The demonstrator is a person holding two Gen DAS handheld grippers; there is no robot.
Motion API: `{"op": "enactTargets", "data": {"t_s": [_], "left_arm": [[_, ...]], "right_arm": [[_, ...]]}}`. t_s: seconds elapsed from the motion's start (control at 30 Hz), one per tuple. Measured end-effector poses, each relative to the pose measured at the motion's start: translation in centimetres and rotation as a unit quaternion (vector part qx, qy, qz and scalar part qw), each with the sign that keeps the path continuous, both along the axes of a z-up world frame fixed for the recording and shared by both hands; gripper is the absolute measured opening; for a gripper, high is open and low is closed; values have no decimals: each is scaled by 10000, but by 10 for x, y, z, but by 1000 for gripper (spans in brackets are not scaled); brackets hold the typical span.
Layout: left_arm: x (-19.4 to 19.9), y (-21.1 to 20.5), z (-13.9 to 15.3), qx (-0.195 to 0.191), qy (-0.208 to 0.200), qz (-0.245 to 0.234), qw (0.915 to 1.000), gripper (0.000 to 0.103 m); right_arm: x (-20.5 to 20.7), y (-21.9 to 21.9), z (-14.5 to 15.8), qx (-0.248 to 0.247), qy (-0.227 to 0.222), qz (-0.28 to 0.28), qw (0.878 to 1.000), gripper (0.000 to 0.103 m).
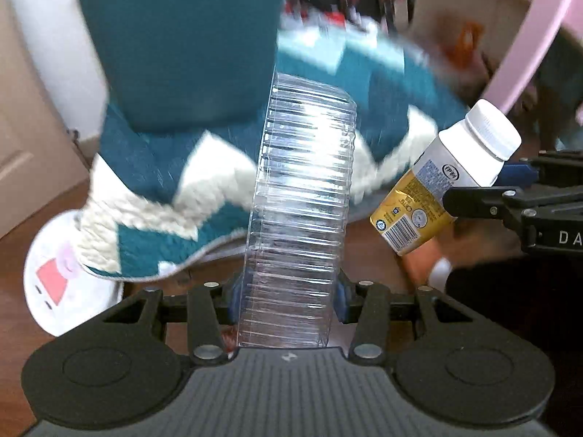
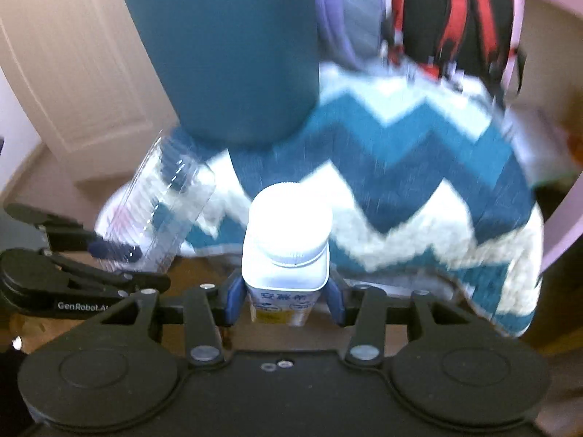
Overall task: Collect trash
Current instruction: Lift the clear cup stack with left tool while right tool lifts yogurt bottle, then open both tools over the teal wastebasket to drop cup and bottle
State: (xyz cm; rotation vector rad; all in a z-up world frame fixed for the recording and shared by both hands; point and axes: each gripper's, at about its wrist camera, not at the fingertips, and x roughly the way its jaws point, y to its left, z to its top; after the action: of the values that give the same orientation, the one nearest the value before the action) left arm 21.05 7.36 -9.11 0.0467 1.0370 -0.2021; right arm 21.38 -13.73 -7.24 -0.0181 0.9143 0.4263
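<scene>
Left fingers (image 1: 288, 293) clamp clear container (image 1: 302, 200), lengthwise forward | right fingers (image 2: 286, 298) clamp bottle (image 2: 288, 240), cap forward

tray (image 1: 302, 196): between left claw (image 1: 288, 291) pads, left of bottle
bottle (image 2: 286, 240): in right claw (image 2: 286, 298)
rug (image 2: 419, 182): on floor (image 1: 368, 251), beyond both
bin (image 2: 226, 47): on rug, far left

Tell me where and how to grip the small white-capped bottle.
Grip the bottle on its flat-sided body just below the shoulder, coming from the base end with a finger on each opposite face. The flats give the pads seating; the round cap would slip. The right gripper holds it so now.
</scene>
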Motion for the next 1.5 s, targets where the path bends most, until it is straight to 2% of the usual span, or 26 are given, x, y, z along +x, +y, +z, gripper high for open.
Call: {"op": "enactTargets", "data": {"t_s": [0.17, 0.33, 0.6, 0.73, 0.93, 1.1, 1.27, 1.5], "left_arm": [[-20, -7, 71, -17, -725, 249, 9971, 45], [-33, -13, 128, -63, -1310, 425, 9905, 45], [-18, -7, 202, -250, -2044, 686, 9762, 45], [1, -2, 234, -296, -2218, 818, 9712, 45], [49, 16, 258, -299, -2255, 998, 9687, 45], [92, 32, 262, -259, -2184, 1175, 9684, 45], [140, 45, 251, -26, -2009, 1231, 9718, 45], [194, 57, 208, 297, -1633, 1209, 9787, 45]], "right_arm": [[-11, -7, 74, 229, -749, 71, 9969, 45], [-16, -3, 132, 351, -1448, 182, 9887, 45], [-6, 5, 213, 589, -2233, 257, 9726, 45], [10, 16, 245, 662, -2460, 277, 9666, 45], [48, 40, 262, 634, -2600, 277, 9631, 45], [83, 61, 264, 646, -2595, 282, 9632, 45], [126, 84, 253, 582, -2532, 338, 9651, 45], [186, 105, 216, 398, -2177, 301, 9747, 45]]}}
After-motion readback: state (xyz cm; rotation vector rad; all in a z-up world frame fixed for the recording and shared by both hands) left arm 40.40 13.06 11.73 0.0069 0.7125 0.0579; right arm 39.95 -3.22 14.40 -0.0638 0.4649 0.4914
